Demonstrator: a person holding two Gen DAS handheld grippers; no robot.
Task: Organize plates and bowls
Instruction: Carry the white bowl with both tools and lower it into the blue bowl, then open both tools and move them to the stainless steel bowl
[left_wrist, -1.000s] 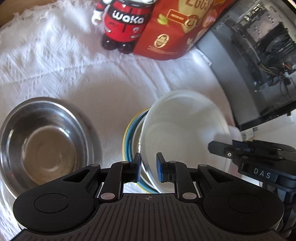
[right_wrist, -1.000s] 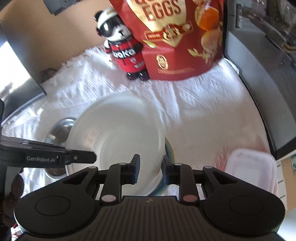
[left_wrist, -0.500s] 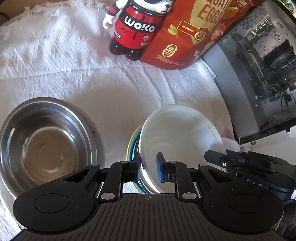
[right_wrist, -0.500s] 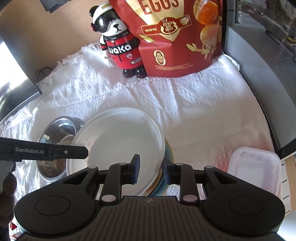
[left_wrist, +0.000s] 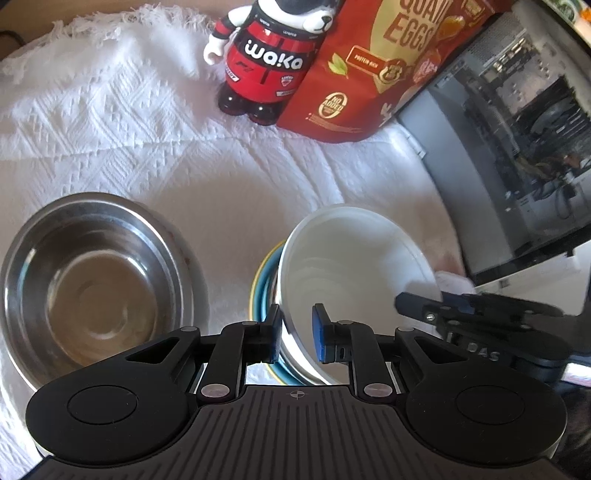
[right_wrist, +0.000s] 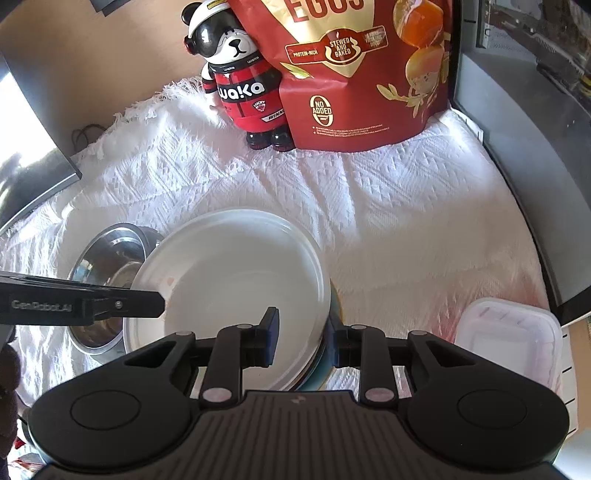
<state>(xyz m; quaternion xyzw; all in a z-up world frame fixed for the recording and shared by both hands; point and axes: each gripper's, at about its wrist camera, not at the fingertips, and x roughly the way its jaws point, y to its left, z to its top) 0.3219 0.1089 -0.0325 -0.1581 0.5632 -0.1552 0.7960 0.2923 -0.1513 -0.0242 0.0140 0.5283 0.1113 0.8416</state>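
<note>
Left wrist view: white bowl (left_wrist: 351, 266) sits nested on a blue-and-yellow dish (left_wrist: 264, 284) on the cloth (left_wrist: 110, 122), tilted a little toward the steel bowl (left_wrist: 88, 280) well to its left. It looks like glazed ceramic or melamine; I cannot tell which. I judge it stiff, smooth and slippery, and breakable if ceramic. Its thin rim is the only real hold, one finger inside and one outside.

Left gripper (left_wrist: 294, 334) straddles the near rim, jaws parted with a gap visible on the inner side, so it does not pinch. Right gripper (right_wrist: 301, 338) straddles the opposite rim the same way, its right finger down beside the dish edge, jaws apart.

A two-sided rim hold should keep it level; a one-sided pinch would likely let it swing or slip.

Farther out stand a panda figure (right_wrist: 240, 74) and an egg bag (right_wrist: 362, 66); a plastic tub (right_wrist: 509, 343) lies right.
</note>
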